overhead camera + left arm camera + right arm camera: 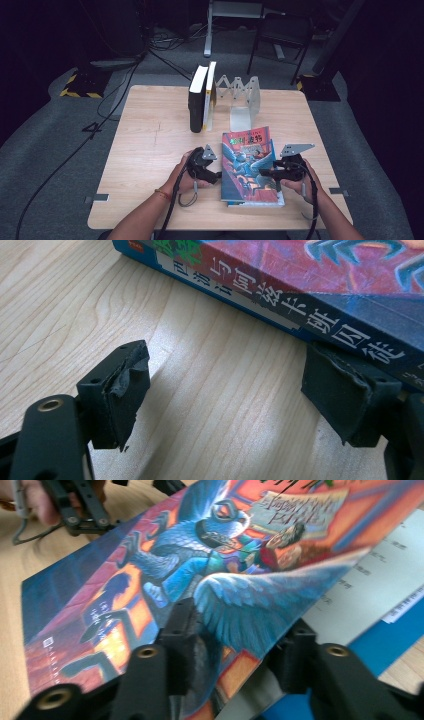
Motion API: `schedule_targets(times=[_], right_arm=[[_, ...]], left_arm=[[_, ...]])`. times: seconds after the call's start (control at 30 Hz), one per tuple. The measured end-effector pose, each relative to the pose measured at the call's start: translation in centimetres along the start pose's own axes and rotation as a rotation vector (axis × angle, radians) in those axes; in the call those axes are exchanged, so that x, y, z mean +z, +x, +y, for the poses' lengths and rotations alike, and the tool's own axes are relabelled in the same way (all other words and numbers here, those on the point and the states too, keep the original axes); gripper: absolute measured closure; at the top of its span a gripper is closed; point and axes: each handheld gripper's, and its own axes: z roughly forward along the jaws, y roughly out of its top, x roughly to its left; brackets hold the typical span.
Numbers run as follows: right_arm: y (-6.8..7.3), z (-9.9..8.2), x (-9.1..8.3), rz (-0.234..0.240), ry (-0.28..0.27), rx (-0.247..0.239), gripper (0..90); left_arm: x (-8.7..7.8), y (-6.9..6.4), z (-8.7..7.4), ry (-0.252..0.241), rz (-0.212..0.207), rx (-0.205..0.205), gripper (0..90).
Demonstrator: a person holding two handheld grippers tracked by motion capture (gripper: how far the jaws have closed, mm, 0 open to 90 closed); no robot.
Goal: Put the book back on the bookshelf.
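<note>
On the table, right gripper [227,645] fingers grasp the book [249,162] cover (left gripper [225,395] fingers released).

Two forearms reach in from the table's near edge, each hand holding a gripper. The left hand [186,176], a cord at its wrist, holds the left gripper [216,178] low and pointing right, toward the other hand; in its own view the jaws stand wide apart with nothing between the torn pads [127,385]. The right hand [300,184] holds the right gripper [265,174] pointing left, its jaws partly closed, one above and one below what they reach into. Cables trail back along both forearms.
</note>
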Motion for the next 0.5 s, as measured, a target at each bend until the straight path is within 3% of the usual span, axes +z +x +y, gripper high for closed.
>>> schedule_targets(times=[0.13,0.33,0.5], right_arm=[[0.48,0.03,-0.16,0.000,-0.010,-0.042,68.5],[0.73,-0.02,-0.37,0.008,-0.026,-0.053,72.7],[1.02,-0.02,-0.73,0.012,-0.034,-0.070,73.7]], left_arm=[[-0.05,0.06,-0.02,-0.002,0.008,-0.008,20.1],[-0.07,0.23,0.02,-0.009,0.022,-0.025,25.3],[-0.09,0.42,0.07,-0.023,0.024,-0.015,35.5]])
